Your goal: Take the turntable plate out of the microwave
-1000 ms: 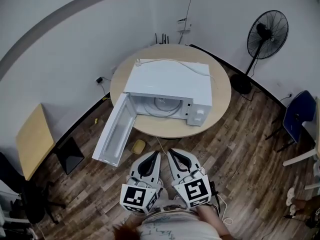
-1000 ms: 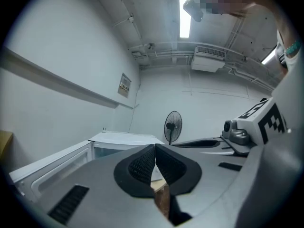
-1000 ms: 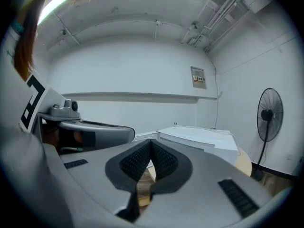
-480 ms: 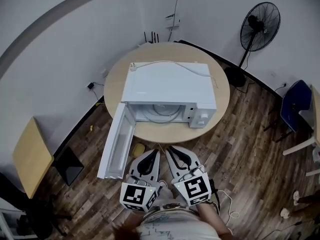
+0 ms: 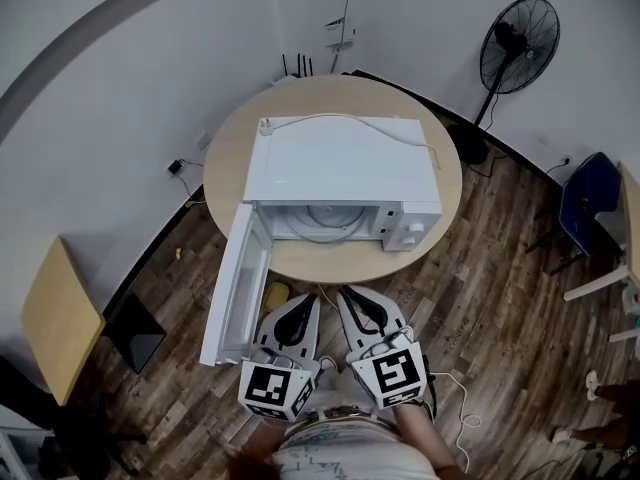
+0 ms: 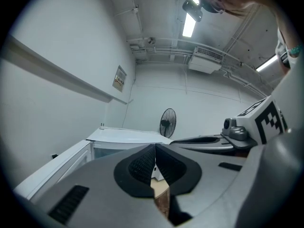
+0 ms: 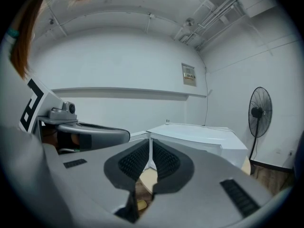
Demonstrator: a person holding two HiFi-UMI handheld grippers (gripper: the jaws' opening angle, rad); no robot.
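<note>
The left gripper [image 5: 308,308] and right gripper [image 5: 345,298] are hanging closed and empty, side by side. The turntable plate [image 5: 322,220] is lying straight ahead of them inside the open microwave [image 5: 340,163] on the desk [image 5: 225,158], about equally near each.

The white microwave [image 5: 340,163] stands on a round table [image 5: 225,158], with its door [image 5: 236,290] swung wide open to the left. The round glass plate [image 5: 322,222] lies flat inside the cavity.

Head view steeply down above microwave [image 5: 340,163]; gripper views low, level, facing it.
</note>
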